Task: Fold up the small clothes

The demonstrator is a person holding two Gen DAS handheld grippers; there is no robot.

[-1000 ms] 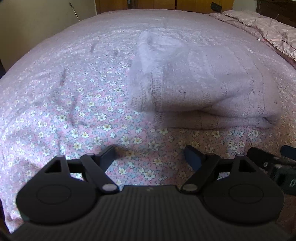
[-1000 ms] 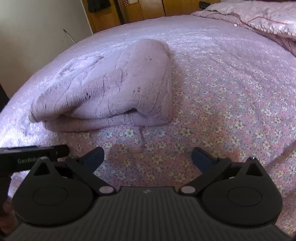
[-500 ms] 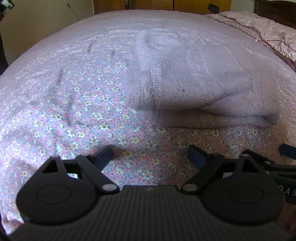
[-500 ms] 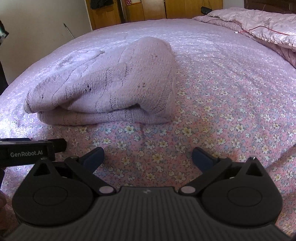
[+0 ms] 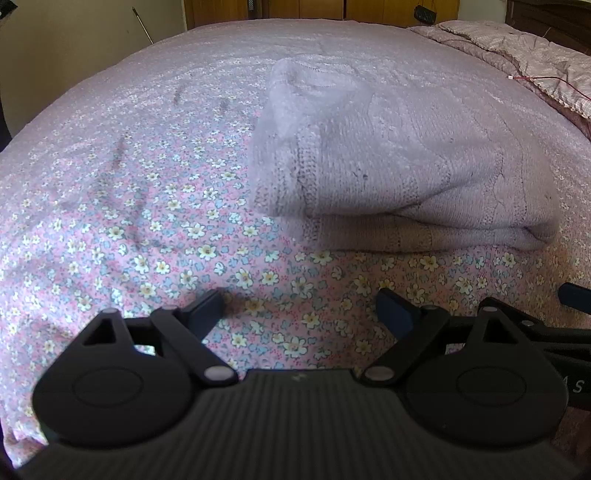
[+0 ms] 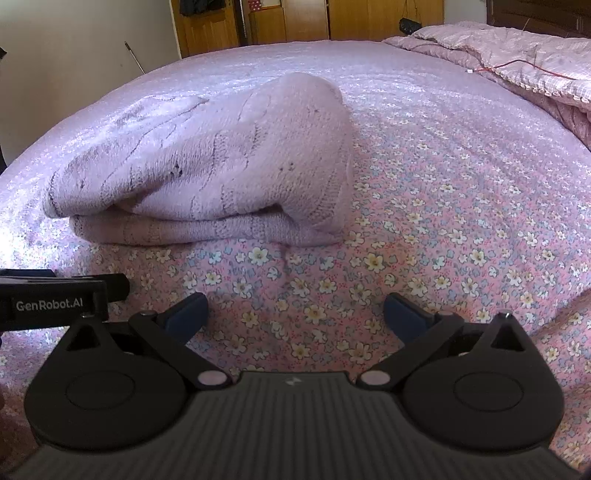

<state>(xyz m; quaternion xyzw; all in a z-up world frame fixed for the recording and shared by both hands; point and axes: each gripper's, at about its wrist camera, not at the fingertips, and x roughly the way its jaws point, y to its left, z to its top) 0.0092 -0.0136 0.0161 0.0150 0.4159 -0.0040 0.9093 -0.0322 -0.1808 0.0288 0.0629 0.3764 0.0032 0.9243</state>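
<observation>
A lilac knitted sweater (image 5: 388, 173) lies folded in a thick bundle on the floral bedsheet (image 5: 147, 221). In the right wrist view the sweater (image 6: 221, 166) sits ahead and to the left. My left gripper (image 5: 299, 306) is open and empty, just above the sheet, short of the sweater's near edge. My right gripper (image 6: 295, 314) is open and empty too, a little back from the sweater's folded edge. The two grippers are side by side; the other gripper's body shows at the right edge of the left wrist view (image 5: 569, 295) and at the left edge of the right wrist view (image 6: 62, 295).
A pink quilt (image 6: 517, 62) is bunched at the far right of the bed, with a red cable across it. Wooden cupboards (image 6: 295, 22) and a pale wall (image 5: 74, 55) stand behind the bed.
Both grippers have drawn slightly back and lifted a little; the sweater stays folded and still. Both jaws remain open.
</observation>
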